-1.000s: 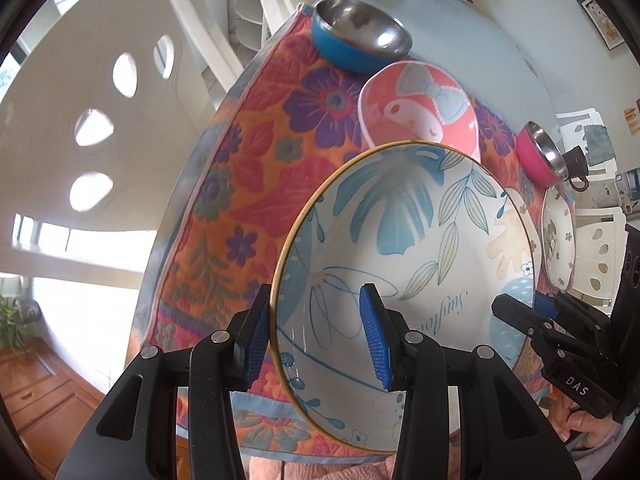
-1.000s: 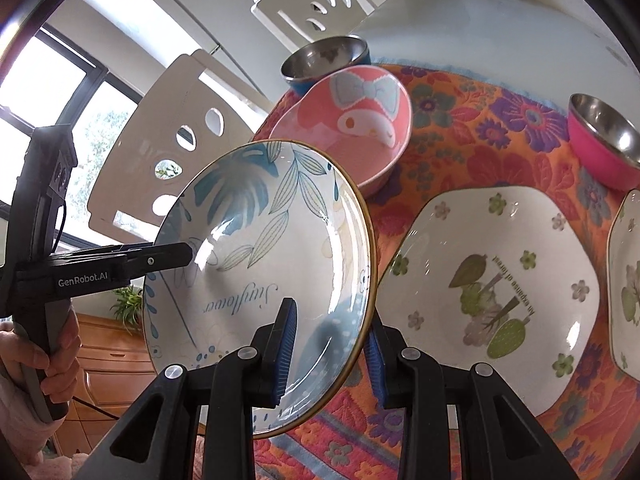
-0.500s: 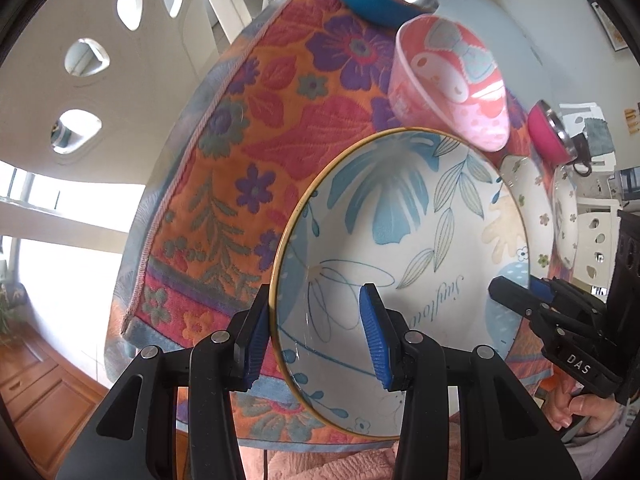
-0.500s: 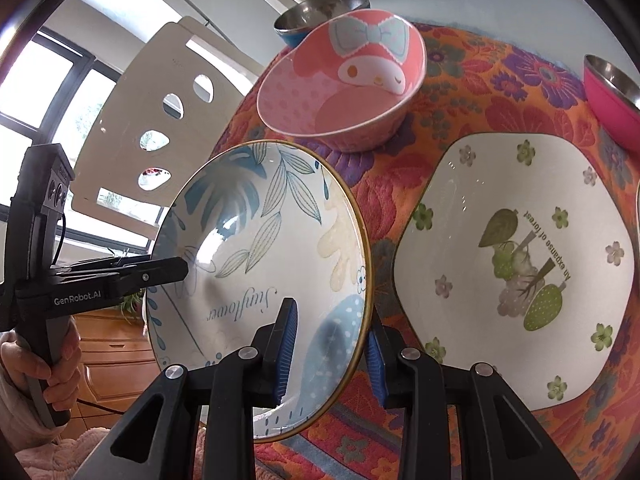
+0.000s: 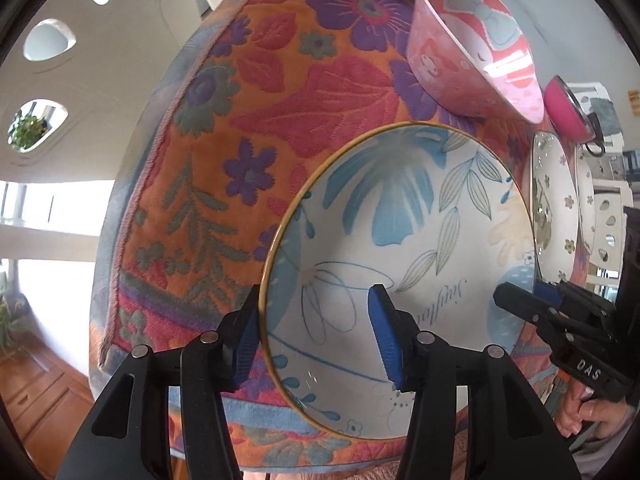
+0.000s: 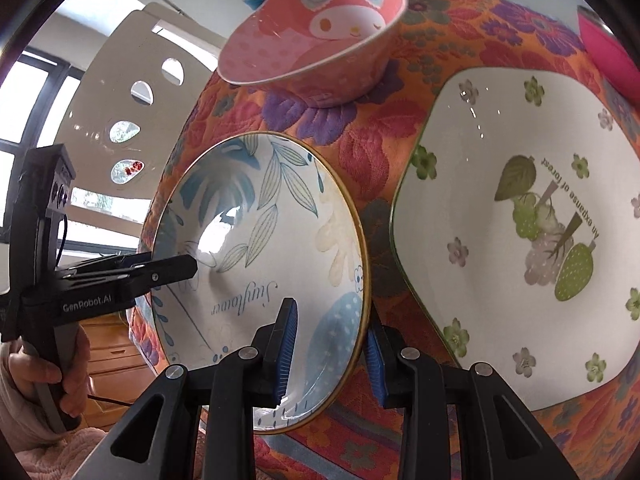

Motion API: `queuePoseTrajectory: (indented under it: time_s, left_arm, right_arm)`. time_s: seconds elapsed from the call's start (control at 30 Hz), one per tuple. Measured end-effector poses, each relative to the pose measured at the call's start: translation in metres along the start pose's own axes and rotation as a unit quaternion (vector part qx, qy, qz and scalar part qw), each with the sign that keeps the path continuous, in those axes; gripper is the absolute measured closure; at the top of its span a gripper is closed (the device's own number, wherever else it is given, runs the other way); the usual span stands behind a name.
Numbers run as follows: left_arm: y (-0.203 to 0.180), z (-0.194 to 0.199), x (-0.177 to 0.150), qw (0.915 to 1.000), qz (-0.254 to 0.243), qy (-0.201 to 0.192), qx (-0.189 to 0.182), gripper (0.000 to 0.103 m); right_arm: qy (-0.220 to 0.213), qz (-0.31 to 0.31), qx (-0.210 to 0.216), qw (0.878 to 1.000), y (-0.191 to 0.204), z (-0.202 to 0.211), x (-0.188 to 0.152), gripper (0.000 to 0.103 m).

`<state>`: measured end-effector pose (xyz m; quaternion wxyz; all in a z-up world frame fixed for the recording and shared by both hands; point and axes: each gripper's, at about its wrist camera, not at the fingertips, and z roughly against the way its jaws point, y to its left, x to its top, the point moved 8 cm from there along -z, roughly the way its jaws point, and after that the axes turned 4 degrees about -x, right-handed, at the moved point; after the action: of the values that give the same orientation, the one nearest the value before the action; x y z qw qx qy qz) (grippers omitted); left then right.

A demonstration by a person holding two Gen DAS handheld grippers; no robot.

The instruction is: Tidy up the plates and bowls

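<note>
You've got the blue leaf plate (image 5: 400, 264) pinched at opposite rims, one tool each side, because it's wide, shallow and glazed, and I'd judge a single-side pinch would let it tip. Your right gripper (image 6: 330, 354) is clamped on the near right rim, one pad inside the well and one under the lip; the jaws sit narrow with the plate wall squeezed between them. Your left gripper (image 5: 316, 340) has just been opening: the rim is between its pads, the outer pad looks close against the rim, but the inner pad stands clear of the glaze, so it reads as loosened, not gripping. That fits a set-down, judging from how low the plate sits over the floral cloth (image 5: 224, 168); whether its base touches the cloth I can't tell. The plate is at the near edge of the table, just left of the white hexagonal plate (image 6: 520, 216) and in front of the pink cartoon bowl (image 6: 316, 36), which stands on the cloth apart from it. A pink steel bowl (image 5: 566, 108) sits further right, a blue one at the far end is mostly cropped. Plates grouped near, bowls behind, so this spot looks deliberate. Risk: with the left loosened, the right alone carries any remaining weight.
</note>
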<state>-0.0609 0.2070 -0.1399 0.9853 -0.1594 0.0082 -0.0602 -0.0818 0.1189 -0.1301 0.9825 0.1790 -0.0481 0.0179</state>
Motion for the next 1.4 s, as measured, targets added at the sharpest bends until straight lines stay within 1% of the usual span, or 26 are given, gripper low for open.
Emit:
queuePoseTrajectory:
  time_s: [0.03, 0.1, 0.17, 0.27, 0.37, 0.47, 0.5, 0.63, 0.8, 0.93, 0.97, 1.13, 1.2, 1.27, 1.33, 1.4]
  left_arm:
    - [-0.001, -0.003, -0.001, 1.0, -0.003, 0.007, -0.002, 0.055]
    - [-0.005, -0.005, -0.001, 1.0, -0.004, 0.004, -0.007, 0.044]
    - [-0.006, -0.005, 0.0, 0.9999, 0.003, -0.002, -0.013, 0.039]
    - [-0.01, -0.007, -0.002, 1.0, -0.005, -0.008, -0.002, 0.031]
    - [-0.017, -0.012, -0.003, 0.9995, -0.026, -0.004, 0.015, 0.025]
    - [-0.02, -0.014, -0.003, 0.9991, -0.037, 0.002, 0.023, 0.019]
    - [-0.026, -0.018, -0.003, 0.999, -0.038, 0.004, 0.025, 0.018]
    - [-0.029, -0.021, -0.006, 0.9984, -0.047, 0.008, 0.031, 0.015]
    - [-0.029, -0.023, -0.005, 0.9967, -0.066, 0.02, 0.042, 0.008]
    - [-0.045, -0.035, -0.005, 0.9936, -0.09, 0.031, 0.062, 0.004]
    - [-0.041, -0.042, 0.0, 0.9929, -0.094, 0.032, 0.065, 0.002]
    - [-0.052, -0.052, 0.003, 0.9917, -0.103, 0.039, 0.066, 0.001]
    - [-0.055, -0.055, 0.004, 0.9921, -0.1, 0.037, 0.066, 0.001]
    - [-0.054, -0.058, 0.006, 0.9926, -0.096, 0.033, 0.067, 0.0]
    - [-0.058, -0.062, 0.008, 0.9932, -0.089, 0.027, 0.069, 0.0]
    - [-0.057, -0.062, 0.009, 0.9949, -0.074, 0.013, 0.067, 0.0]
  right_arm:
    - [0.003, -0.002, -0.002, 1.0, -0.002, 0.0, -0.001, 0.072]
    - [0.005, 0.0, -0.008, 1.0, -0.003, -0.002, -0.001, 0.072]
    - [0.008, -0.001, -0.009, 1.0, -0.005, -0.003, 0.0, 0.072]
    - [0.012, -0.006, -0.007, 1.0, -0.006, -0.006, 0.001, 0.072]
    - [0.018, -0.004, -0.009, 1.0, -0.007, -0.008, 0.001, 0.072]
    - [0.023, -0.002, -0.012, 1.0, -0.004, -0.014, 0.001, 0.072]
    - [0.024, -0.001, -0.013, 1.0, -0.003, -0.014, 0.001, 0.072]
    - [0.025, 0.001, -0.015, 1.0, -0.002, -0.017, 0.002, 0.072]
    - [0.022, 0.005, -0.022, 0.999, -0.001, -0.018, 0.001, 0.072]
    - [0.021, -0.024, -0.023, 0.999, -0.001, -0.02, 0.0, 0.072]
    - [0.022, -0.027, -0.026, 0.999, -0.002, -0.02, 0.0, 0.072]
    - [0.017, -0.023, -0.043, 0.999, 0.004, -0.021, -0.003, 0.065]
    - [0.013, -0.019, -0.045, 0.999, 0.006, -0.022, -0.005, 0.064]
    - [0.011, -0.015, -0.037, 0.999, 0.006, -0.022, -0.006, 0.063]
    - [0.01, -0.011, -0.019, 1.0, 0.008, -0.022, -0.007, 0.058]
    - [0.008, 0.005, -0.009, 1.0, 0.008, -0.021, -0.008, 0.057]
